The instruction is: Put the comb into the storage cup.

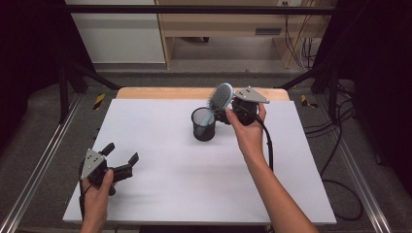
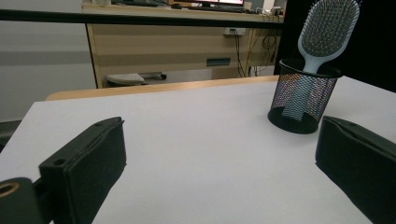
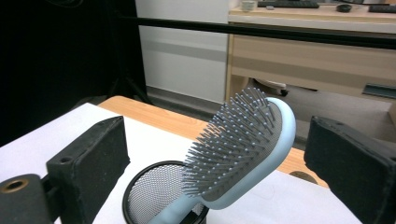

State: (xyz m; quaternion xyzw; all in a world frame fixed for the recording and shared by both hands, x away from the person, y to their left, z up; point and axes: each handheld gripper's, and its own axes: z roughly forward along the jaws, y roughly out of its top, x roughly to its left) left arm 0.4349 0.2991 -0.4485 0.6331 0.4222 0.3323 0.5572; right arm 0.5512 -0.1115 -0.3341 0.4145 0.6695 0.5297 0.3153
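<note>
A light-blue hairbrush [image 1: 221, 96] with grey bristles stands handle-down in a black mesh cup [image 1: 203, 125] at the back middle of the white table [image 1: 160, 155]. My right gripper [image 1: 227, 114] is held just right of the cup. In the right gripper view its jaws stand open on either side of the brush head [image 3: 243, 149], not touching it, above the cup [image 3: 154, 191]. My left gripper [image 1: 121, 154] rests open near the table's front left corner with nothing between its jaws. The left gripper view [image 2: 219, 158] looks across bare table to the cup [image 2: 303, 100] and brush [image 2: 329, 30].
A wooden strip [image 1: 160, 92] edges the table's far side. Metal rails [image 1: 43, 160] run along both sides. Black cables [image 1: 340, 145] lie on the floor to the right. A wooden desk [image 1: 233, 29] stands beyond the table.
</note>
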